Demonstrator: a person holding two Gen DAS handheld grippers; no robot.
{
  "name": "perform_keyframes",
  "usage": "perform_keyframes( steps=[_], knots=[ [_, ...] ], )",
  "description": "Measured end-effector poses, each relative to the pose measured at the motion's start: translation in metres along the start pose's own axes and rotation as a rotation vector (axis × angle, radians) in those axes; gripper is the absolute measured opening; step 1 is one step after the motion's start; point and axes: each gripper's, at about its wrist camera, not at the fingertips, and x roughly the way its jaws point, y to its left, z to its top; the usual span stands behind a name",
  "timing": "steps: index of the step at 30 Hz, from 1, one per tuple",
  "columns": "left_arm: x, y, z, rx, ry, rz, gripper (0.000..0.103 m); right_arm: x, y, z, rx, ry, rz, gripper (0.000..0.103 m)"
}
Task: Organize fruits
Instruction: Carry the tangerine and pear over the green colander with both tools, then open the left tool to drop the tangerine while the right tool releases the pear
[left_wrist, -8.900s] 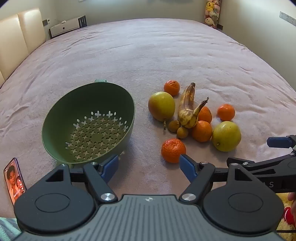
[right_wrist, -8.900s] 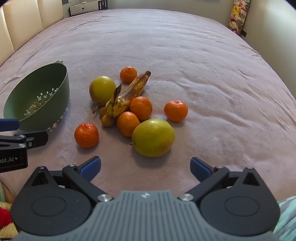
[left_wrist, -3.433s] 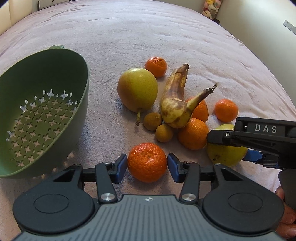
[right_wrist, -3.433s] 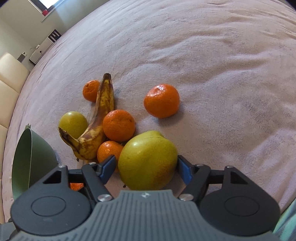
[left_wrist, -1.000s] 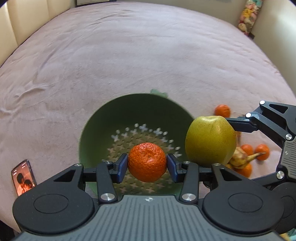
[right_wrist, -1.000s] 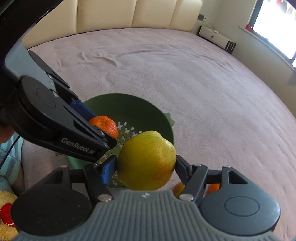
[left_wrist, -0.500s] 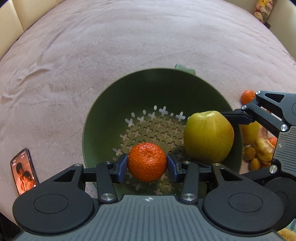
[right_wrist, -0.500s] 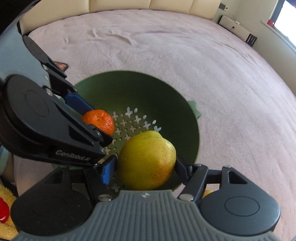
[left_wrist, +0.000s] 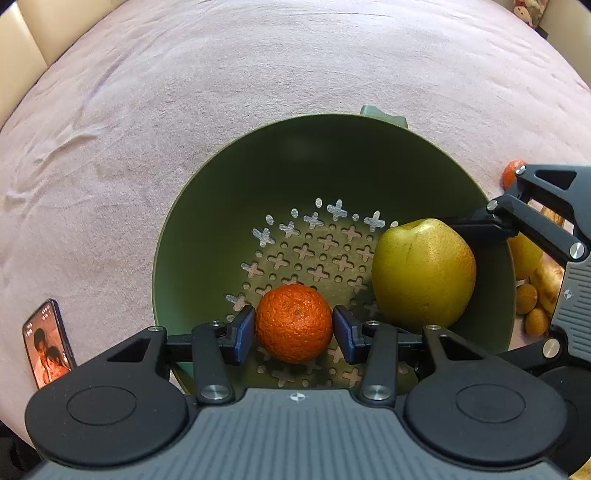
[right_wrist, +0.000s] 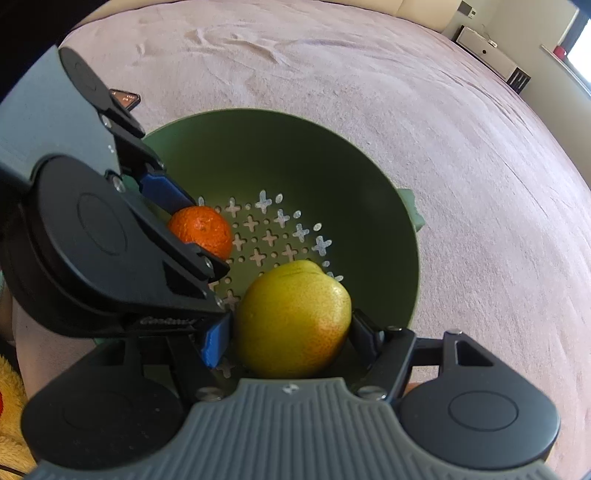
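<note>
My left gripper (left_wrist: 294, 329) is shut on an orange mandarin (left_wrist: 294, 323) and holds it low inside the green colander bowl (left_wrist: 207, 206). My right gripper (right_wrist: 291, 338) is shut on a large yellow-green pear (right_wrist: 293, 319) and holds it inside the same bowl (right_wrist: 369, 177), right of the mandarin (right_wrist: 201, 230). The pear (left_wrist: 423, 271) shows in the left wrist view too, against the bowl's right side. I cannot tell whether either fruit touches the perforated bottom.
The bowl stands on a pink bedspread (left_wrist: 258, 66). Outside its right rim lie another pear (left_wrist: 526, 253), a banana (left_wrist: 550, 273), small brown fruits (left_wrist: 526, 299) and a mandarin (left_wrist: 511, 173). A phone (left_wrist: 46, 349) lies at the left. A yellow plush toy (right_wrist: 11, 387) is at the lower left.
Both grippers have sunk lower into the bowl with their fruits; the bowl now fills more of both views. Both stay shut on their fruit.
</note>
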Motion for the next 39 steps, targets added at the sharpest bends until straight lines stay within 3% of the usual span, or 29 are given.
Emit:
perform_keyframes(
  steps=[15, 23, 31, 39],
  knots=[
    [0.002, 0.0, -0.002, 0.027, 0.005, 0.008, 0.053, 0.006, 0.001, -0.001, -0.006, 0.031, 0.021, 0.065],
    [-0.005, 0.009, -0.001, -0.008, -0.009, -0.006, 0.065, 0.001, -0.006, -0.002, 0.027, 0.024, 0.036, 0.066],
    [-0.016, 0.005, 0.0, -0.01, -0.029, -0.016, 0.07, -0.009, -0.005, -0.004, 0.04, 0.007, 0.019, 0.067],
    [-0.034, 0.004, -0.004, -0.05, -0.082, -0.06, 0.077, -0.033, -0.004, -0.012, 0.096, -0.06, -0.012, 0.079]
  ],
)
